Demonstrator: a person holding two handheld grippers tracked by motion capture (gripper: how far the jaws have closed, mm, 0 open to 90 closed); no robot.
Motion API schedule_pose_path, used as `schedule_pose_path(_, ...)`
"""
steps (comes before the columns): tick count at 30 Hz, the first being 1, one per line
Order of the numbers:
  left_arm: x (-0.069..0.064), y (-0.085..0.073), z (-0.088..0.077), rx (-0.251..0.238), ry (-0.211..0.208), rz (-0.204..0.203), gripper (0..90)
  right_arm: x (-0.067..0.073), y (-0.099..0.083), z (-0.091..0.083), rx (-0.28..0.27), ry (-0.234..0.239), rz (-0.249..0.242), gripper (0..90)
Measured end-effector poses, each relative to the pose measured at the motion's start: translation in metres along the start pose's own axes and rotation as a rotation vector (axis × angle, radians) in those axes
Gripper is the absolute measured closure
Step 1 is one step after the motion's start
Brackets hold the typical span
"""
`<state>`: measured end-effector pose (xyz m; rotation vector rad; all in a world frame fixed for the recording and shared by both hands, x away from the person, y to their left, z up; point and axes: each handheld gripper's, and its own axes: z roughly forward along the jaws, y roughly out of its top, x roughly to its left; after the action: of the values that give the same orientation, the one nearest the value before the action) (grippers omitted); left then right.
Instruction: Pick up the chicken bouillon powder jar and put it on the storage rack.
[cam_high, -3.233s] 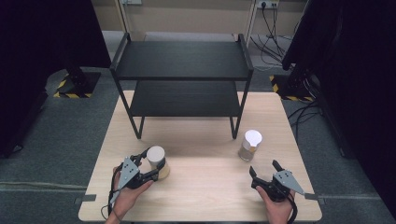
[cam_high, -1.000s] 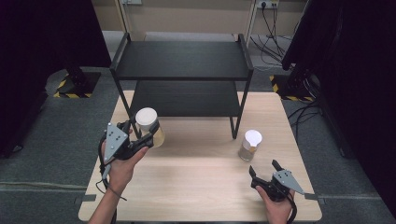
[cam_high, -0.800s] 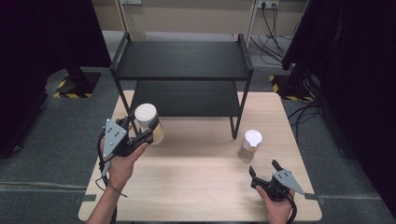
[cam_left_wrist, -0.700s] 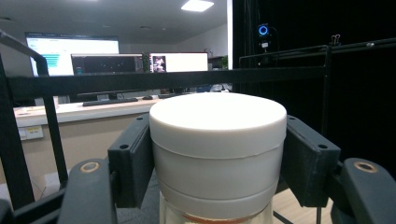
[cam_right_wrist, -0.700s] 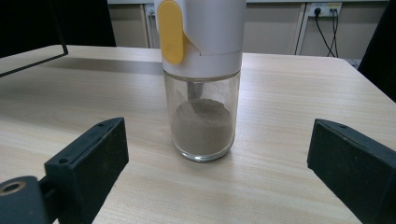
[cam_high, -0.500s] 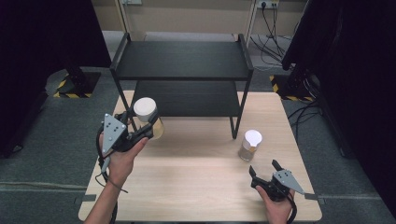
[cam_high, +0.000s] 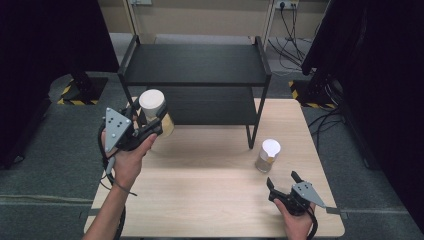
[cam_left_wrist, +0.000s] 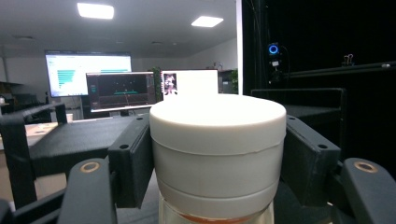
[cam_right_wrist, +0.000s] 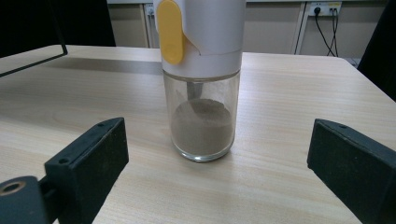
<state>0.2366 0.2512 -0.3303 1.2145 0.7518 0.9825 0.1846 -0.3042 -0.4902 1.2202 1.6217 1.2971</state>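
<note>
Left claw (cam_high: 150, 120) clamps a white-lidded jar (cam_high: 156, 112); right claw (cam_high: 284, 181) gapes before a brown-powder shaker (cam_high: 267, 155).

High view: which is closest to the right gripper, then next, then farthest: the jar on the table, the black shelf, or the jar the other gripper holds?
From the right gripper:
1. Jar on the table, just ahead of it.
2. Black shelf, its front right leg behind that jar.
3. Held jar, far across in the left gripper.

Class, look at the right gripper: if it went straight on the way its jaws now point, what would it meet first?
The right gripper would most likely meet the glass jar with the white and yellow cap first. The jar stands upright on the table, between the lines of the open jaws and ahead of them; the gap is hard to judge.
</note>
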Motion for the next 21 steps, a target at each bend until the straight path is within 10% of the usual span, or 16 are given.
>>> schedule_pose_path(21,-0.001,0.030,0.024,-0.037,0.041,0.011,34.0,0.000,0.000,0.000,0.000,0.000,0.004,5.6)
